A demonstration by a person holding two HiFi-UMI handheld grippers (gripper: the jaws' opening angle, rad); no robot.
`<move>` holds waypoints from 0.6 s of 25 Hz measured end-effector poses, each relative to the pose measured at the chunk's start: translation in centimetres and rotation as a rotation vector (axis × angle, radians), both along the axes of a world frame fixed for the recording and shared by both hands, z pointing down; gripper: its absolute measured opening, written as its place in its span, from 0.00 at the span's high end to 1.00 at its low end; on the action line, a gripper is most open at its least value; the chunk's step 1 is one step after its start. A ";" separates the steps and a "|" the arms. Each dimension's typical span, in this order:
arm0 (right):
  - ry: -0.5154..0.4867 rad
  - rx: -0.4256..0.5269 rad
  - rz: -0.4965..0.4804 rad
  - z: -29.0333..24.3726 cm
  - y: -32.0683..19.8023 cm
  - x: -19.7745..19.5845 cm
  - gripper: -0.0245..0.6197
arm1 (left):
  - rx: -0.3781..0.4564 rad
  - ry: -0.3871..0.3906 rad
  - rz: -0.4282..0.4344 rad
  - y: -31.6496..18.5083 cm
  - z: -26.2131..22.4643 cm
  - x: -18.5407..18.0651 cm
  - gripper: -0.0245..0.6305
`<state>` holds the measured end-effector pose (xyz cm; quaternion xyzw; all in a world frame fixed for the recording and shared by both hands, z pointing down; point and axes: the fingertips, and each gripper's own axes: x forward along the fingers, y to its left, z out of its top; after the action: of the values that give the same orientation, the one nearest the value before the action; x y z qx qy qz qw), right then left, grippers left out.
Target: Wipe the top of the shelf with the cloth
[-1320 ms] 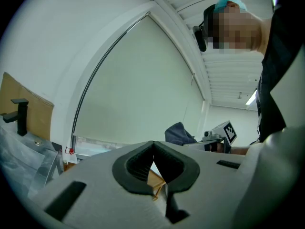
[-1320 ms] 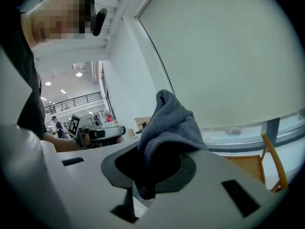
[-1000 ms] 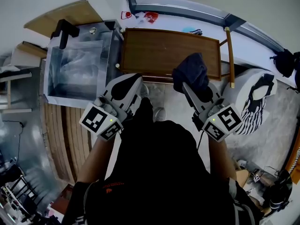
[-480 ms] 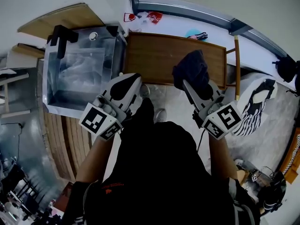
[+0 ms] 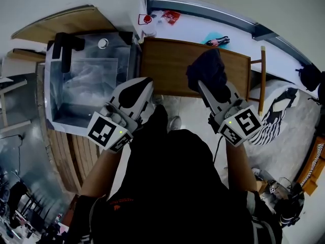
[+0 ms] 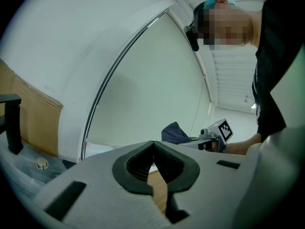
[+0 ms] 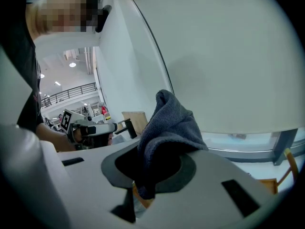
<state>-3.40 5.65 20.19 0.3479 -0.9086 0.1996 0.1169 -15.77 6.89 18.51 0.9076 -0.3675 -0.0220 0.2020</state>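
Note:
A dark blue cloth [image 5: 207,71] is bunched in my right gripper [image 5: 203,85], which is shut on it and held over the near edge of the brown wooden shelf top [image 5: 167,65]. In the right gripper view the cloth [image 7: 167,128] stands up out of the jaws. My left gripper [image 5: 136,88] is shut with nothing in it, level with the shelf's near left corner. In the left gripper view its pads [image 6: 143,162] meet, and the right gripper's marker cube [image 6: 221,129] and the cloth [image 6: 174,131] show beyond them.
A clear plastic bin [image 5: 89,78] with a black handle stands left of the shelf. A wooden rod [image 5: 262,80] lies along the shelf's right side, next to a black-and-white cushion [image 5: 277,118]. Small red and teal items [image 5: 216,38] lie on the white ledge behind.
Both grippers have come closer to the shelf. The cloth has shifted from the shelf's near edge to over its top.

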 end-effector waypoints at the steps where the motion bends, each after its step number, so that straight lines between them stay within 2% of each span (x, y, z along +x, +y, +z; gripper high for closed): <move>1: 0.004 -0.001 0.000 0.1 -0.5 -0.5 0.88 | 0.001 -0.003 0.004 -0.3 0.1 -0.2 0.93; 15: 0.066 -0.019 -0.019 3.7 -4.6 -4.8 0.88 | -0.029 0.004 0.001 -3.2 2.5 -2.8 0.93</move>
<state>-8.22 1.04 23.85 0.3443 -0.9056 0.1955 0.1523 -18.58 3.66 21.05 0.9048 -0.3668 -0.0184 0.2158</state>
